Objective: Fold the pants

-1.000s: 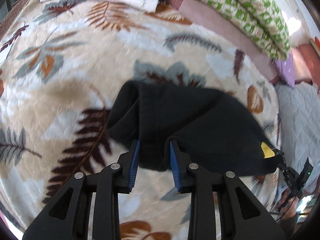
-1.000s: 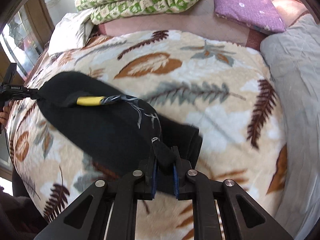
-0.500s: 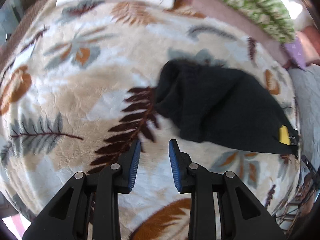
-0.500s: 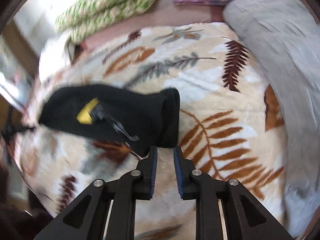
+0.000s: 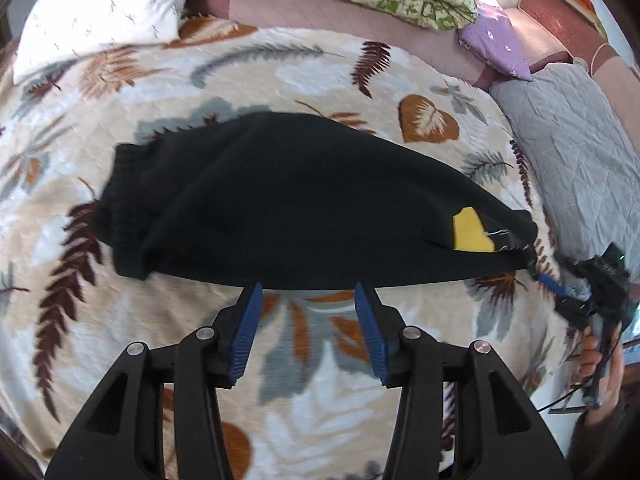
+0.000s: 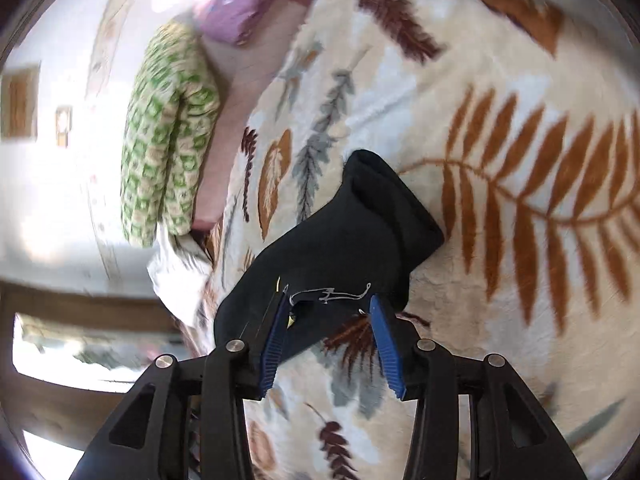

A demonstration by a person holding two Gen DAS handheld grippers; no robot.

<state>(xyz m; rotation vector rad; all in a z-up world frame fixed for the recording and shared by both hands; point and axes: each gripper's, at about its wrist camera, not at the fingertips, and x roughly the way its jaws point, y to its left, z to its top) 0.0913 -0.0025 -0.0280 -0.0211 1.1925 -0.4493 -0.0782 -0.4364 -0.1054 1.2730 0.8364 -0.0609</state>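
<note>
Both jaws were opening: the left hand-held gripper held nothing near the folded black pants on the bed, the right hand-held gripper straddled their corner unpinched, so another fold probably needed fresh grips.

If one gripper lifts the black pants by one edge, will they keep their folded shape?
Probably not. The black pants lie soft and rumpled on the blanket, so they would likely droop and unfold. They seem light, and the fuzzy blanket may drag them.

Bed with leaf-print blanket; black pants lie folded on it; pillows along its head.
</note>
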